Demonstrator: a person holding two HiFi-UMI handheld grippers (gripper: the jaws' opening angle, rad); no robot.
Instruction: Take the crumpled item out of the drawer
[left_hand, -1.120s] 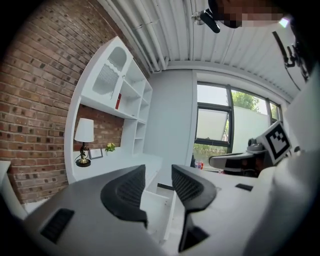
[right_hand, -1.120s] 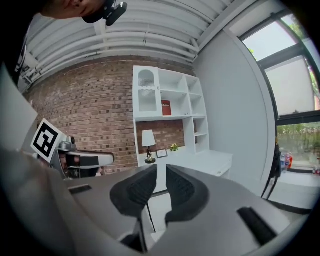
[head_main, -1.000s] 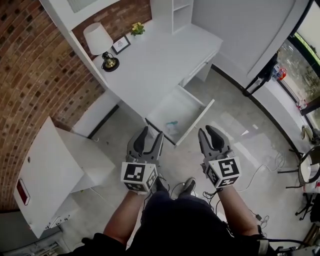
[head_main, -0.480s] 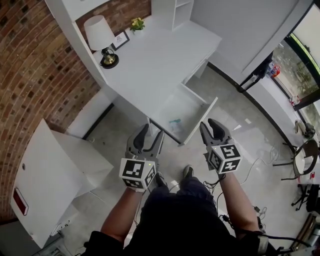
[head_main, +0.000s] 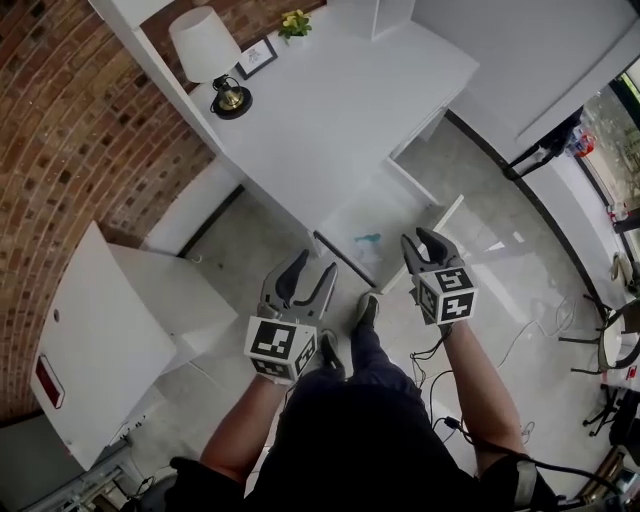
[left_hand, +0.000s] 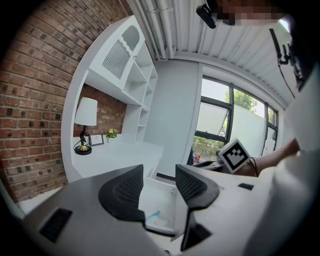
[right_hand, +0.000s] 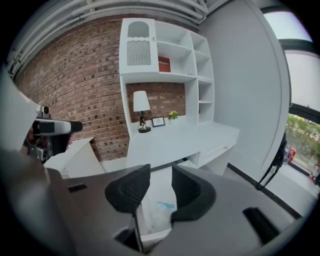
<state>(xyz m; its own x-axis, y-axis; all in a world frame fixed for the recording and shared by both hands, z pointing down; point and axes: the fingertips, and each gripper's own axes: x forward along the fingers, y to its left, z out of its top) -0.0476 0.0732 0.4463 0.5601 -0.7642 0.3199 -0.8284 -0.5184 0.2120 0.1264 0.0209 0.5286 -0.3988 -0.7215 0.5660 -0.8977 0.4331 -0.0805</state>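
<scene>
My right hand-held gripper (head_main: 420, 243) has dropped forward to the front corner of the open drawer (head_main: 392, 205). Its jaws have just been opening, with nothing between them. My left hand-held gripper (head_main: 313, 266) has also come down, nearer the drawer's front. I've stepped in, so my shoe (head_main: 366, 308) now sits just before the drawer.

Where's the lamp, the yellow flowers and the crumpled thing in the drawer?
lamp (head_main: 203, 45), head view, on its white shade.
yellow flowers (head_main: 294, 20), head view, on the blossoms.
crumpled thing (head_main: 367, 243), head view, beside its blue mark.
</scene>
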